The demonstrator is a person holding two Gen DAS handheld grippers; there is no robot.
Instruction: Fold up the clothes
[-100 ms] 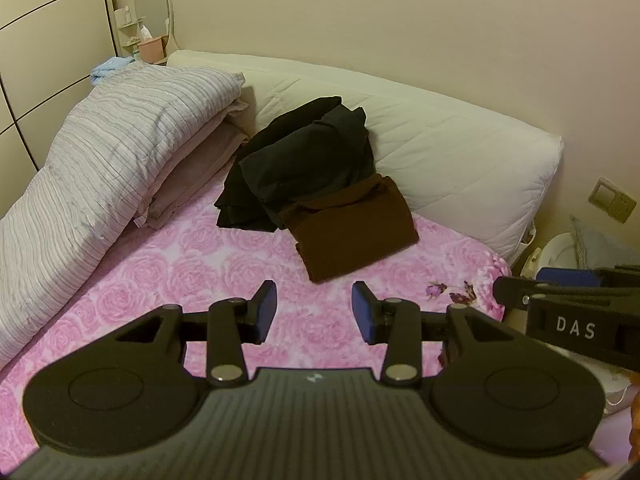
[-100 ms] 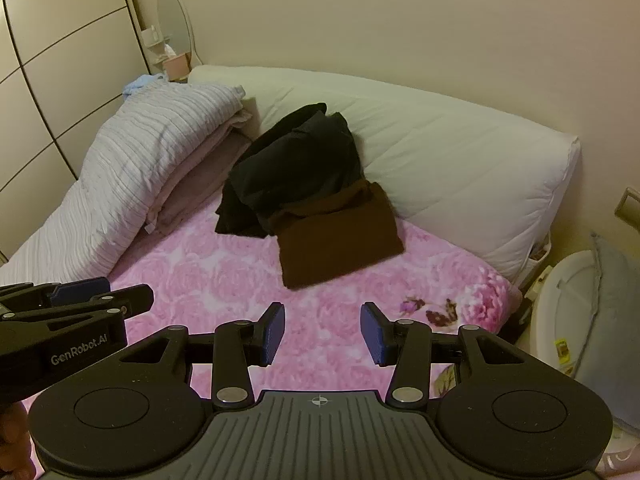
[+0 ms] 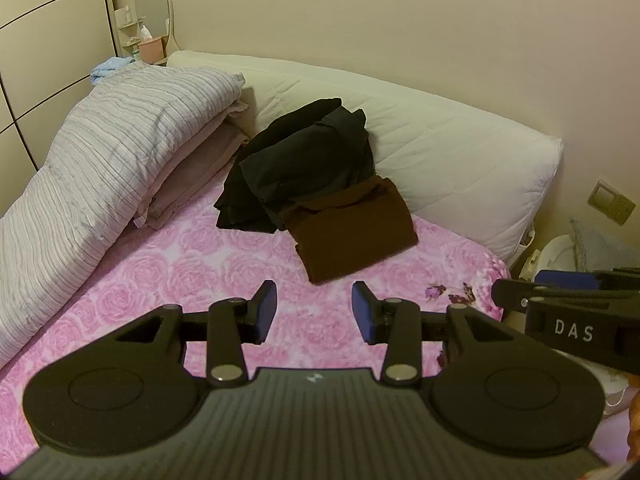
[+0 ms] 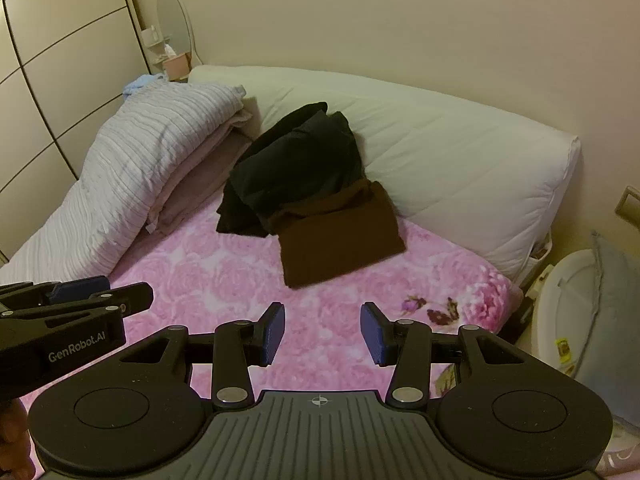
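**Clothes heaped at the bolster, both grippers empty above the bed**

Across the whole lower view spreads the bed (image 3: pixel 168 280), its pink rose-print cover bare in the middle, which leaves a flat working area in front of the tools. Along the far edge, against the wall, lies a long white quilted bolster (image 3: pixel 440 140); to the left a striped grey duvet (image 3: pixel 100 168) sits folded over pinkish bedding, stacked aside as though to keep that middle free.

Leaning on the bolster is the black clothing (image 3: pixel 304 152), a loose, rumpled mound with no clear edges (how many garments it holds I cannot tell in this dim light). Just in front of it, and partly tucked under it, lies the brown garment (image 3: pixel 352 232), a neat rectangle with squared sides that reads as already folded. So the pile fits two stages: one piece done with the black ones waiting, or a stack that has slumped.

Nearest the cameras, the left gripper (image 3: pixel 314 312) and the right gripper (image 4: pixel 322 334) hover side by side over the near part of the cover, well short of the clothes. Both sets of jaws stand parted with nothing between the blue pads (image 4: pixel 274 334), a stance suited to reaching for cloth.
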